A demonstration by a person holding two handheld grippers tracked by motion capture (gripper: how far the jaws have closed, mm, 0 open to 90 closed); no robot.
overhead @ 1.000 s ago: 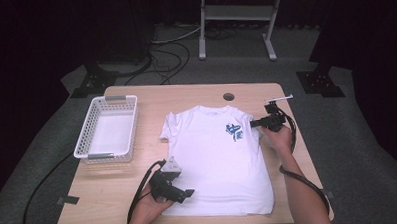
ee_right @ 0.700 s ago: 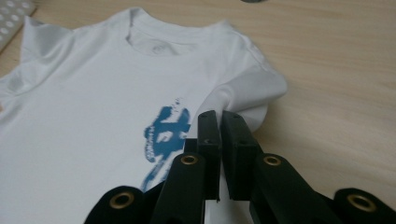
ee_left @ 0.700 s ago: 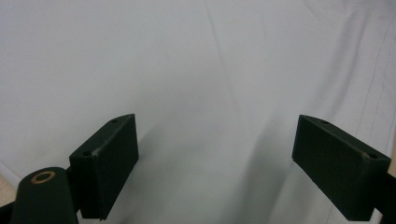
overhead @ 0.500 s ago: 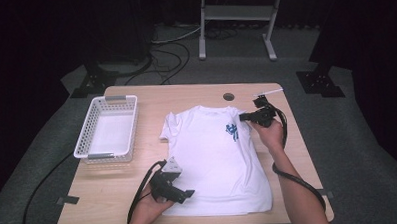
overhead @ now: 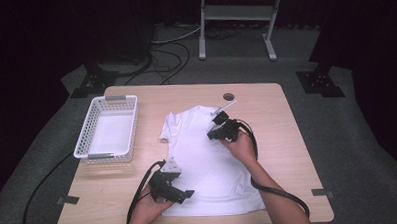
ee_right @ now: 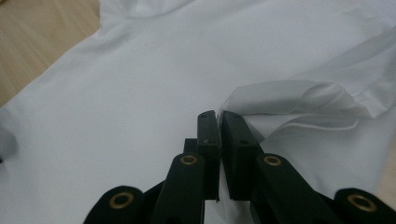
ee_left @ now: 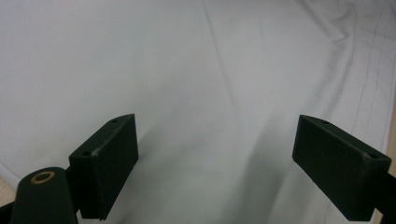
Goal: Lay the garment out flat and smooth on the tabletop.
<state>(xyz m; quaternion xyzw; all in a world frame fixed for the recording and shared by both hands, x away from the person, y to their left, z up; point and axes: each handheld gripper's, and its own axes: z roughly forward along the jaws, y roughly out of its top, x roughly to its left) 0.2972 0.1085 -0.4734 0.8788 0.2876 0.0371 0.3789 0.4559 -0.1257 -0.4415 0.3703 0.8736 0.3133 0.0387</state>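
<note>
Lay flat across the middle of the pale wood-grain counter point(overhead: 282, 119): a white T-shirt point(overhead: 198, 157) of soft, thin cloth, mostly smooth, creased lightly along the body. Seen doubled over at its right side, the sleeve edge drawn in over the chest in a loose, puffed fold. Pinched that fold between two flat black blocks pressed together: the right tool point(overhead: 216, 132), narrowed down on the cloth, matte black with brass-coloured rivets at its joints in the right gripper view point(ee_right: 219, 140). Rested low on the shirt's left hem area: the left tool point(overhead: 182, 193), spread wide, nothing between its rectangular black pads, only plain white fabric beneath in the left gripper view point(ee_left: 215, 158). Carried a grey three-cornered plate on top. Showed fine stitching lines near the hem at the right of that view. Stood at the counter's left, well apart from the shirt: a white plastic basket point(overhead: 85, 141), rectangular, with mesh-like slotted walls and grey handles. Sat near the far edge: a small round hole point(overhead: 229, 97) in the wood.
</note>
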